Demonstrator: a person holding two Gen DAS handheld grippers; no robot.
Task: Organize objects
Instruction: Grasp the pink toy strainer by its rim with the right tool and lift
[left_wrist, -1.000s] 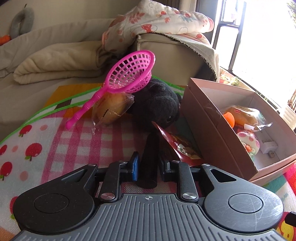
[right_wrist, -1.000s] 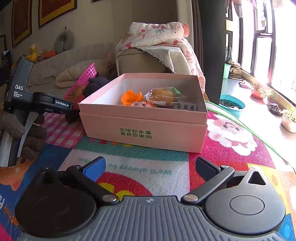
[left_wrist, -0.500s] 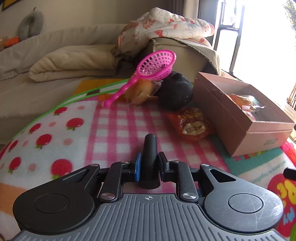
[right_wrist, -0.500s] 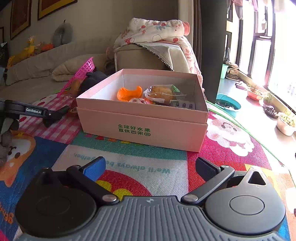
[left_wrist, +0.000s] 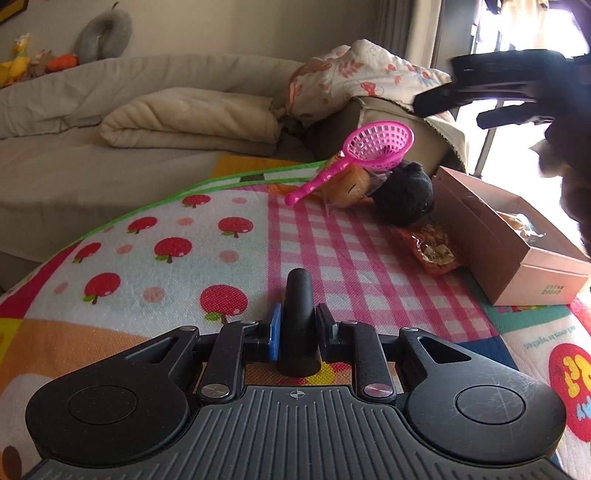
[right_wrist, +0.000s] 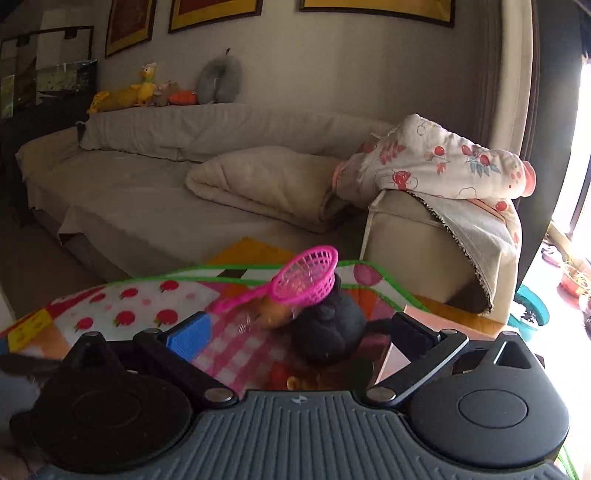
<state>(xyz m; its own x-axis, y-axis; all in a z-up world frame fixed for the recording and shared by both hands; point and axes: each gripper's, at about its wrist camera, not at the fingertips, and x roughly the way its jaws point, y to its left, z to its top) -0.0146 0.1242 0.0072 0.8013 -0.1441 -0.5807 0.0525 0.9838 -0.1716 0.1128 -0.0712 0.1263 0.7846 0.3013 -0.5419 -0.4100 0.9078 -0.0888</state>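
Note:
My left gripper (left_wrist: 297, 325) is shut on a black cylindrical object (left_wrist: 298, 314), held above the play mat (left_wrist: 159, 251). A pink toy net (left_wrist: 373, 147) leans on a wrapped bun (left_wrist: 347, 184) and a black plush toy (left_wrist: 404, 197). An orange snack packet (left_wrist: 436, 253) lies beside the pink box (left_wrist: 517, 258), which holds wrapped food. My right gripper (right_wrist: 295, 332) is open and empty, raised above the plush toy (right_wrist: 328, 328) and the net (right_wrist: 306, 282); it also shows in the left wrist view (left_wrist: 491, 96) at the upper right.
A grey sofa (right_wrist: 147, 192) with a folded cream blanket (right_wrist: 266, 181) stands behind the mat. A floral quilt (right_wrist: 443, 162) drapes the armrest. Soft toys and a neck pillow (right_wrist: 218, 79) sit on the sofa back. A bright window is at the right.
My left gripper has drawn back from the pile, still holding the black object. My right gripper has risen and swung left from the box front to above the plush toy and net.

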